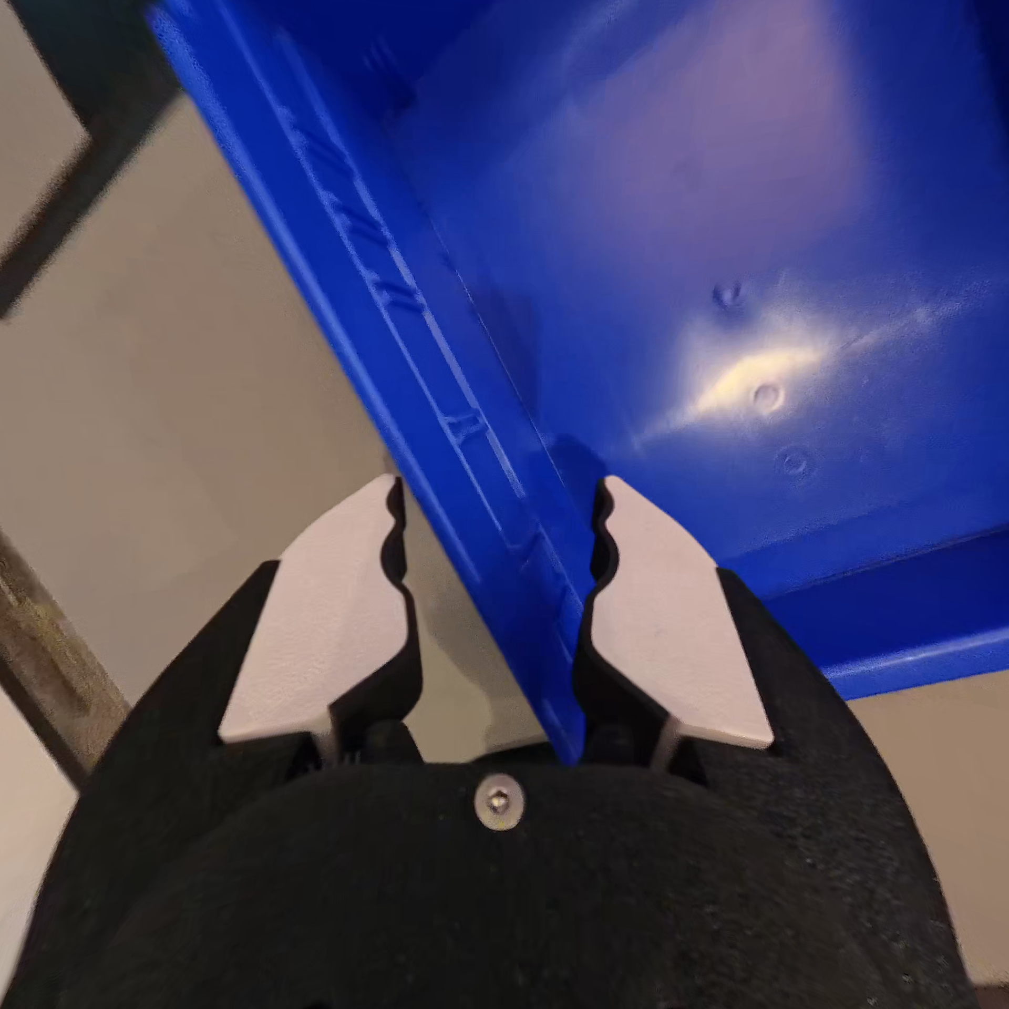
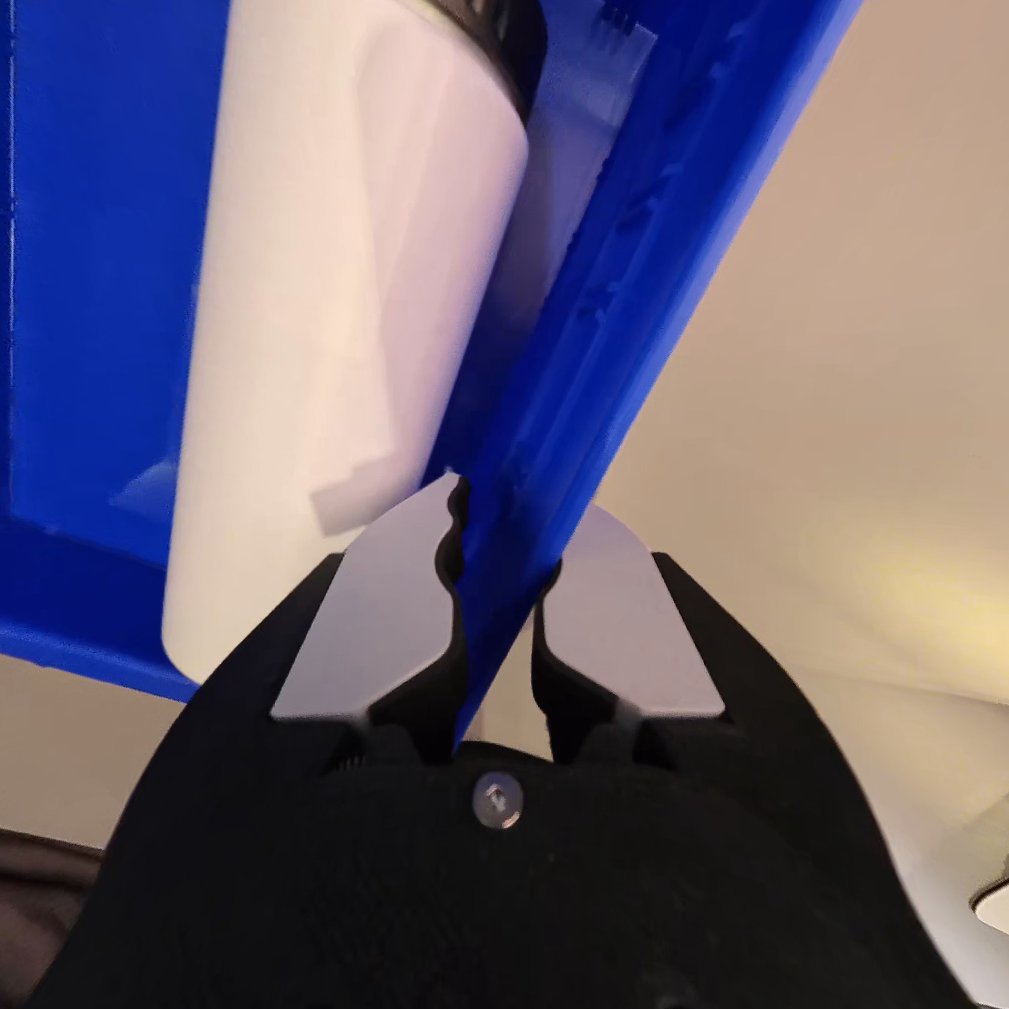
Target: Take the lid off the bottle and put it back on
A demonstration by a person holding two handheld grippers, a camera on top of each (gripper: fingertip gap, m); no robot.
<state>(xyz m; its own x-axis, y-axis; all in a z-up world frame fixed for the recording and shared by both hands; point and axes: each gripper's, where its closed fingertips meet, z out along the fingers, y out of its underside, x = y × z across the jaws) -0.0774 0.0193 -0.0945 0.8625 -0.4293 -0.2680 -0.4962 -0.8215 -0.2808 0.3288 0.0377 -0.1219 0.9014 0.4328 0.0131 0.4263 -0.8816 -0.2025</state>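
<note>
bottle [image 2: 349,306] lying in blue bin [image 2: 573,382] just left of right hand-held gripper [image 2: 508,524] | both hand-held grippers straddle bin rim, clamping uncertain

I saw that the blue bin [image 1: 710,273] was glossy moulded plastic, with light glare on its smooth floor. The white bottle [image 2: 349,306] looked smooth and matt. My left gripper [image 1: 499,491] had a rough, grainy black body with smooth matt pale fingers [image 1: 338,611] and a shiny metal screw [image 1: 498,802].
</note>
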